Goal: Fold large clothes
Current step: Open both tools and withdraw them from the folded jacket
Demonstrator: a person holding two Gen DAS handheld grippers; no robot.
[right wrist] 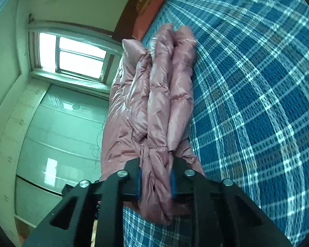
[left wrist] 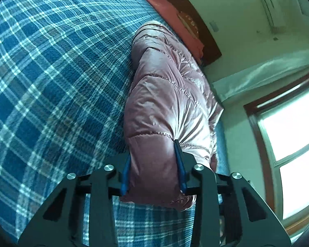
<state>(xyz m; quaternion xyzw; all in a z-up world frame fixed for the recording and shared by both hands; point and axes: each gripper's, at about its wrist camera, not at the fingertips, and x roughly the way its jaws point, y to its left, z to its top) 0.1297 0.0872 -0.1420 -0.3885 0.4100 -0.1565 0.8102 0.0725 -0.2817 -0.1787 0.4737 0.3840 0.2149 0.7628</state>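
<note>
Bed [left wrist: 51, 82] in blue plaid, serving as folding surface; pink puffer jacket [left wrist: 164, 103] lying lengthwise along its edge, bunched narrow; left hand-held gripper [left wrist: 154, 164] clamped on one padded end, right hand-held gripper [right wrist: 155, 175] pinching gathered layers, likely for carrying the next fold over together.

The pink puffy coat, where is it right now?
The pink puffy coat lies on the blue plaid bedspread, pinched by the left claw and right claw, below the red pillow.
</note>
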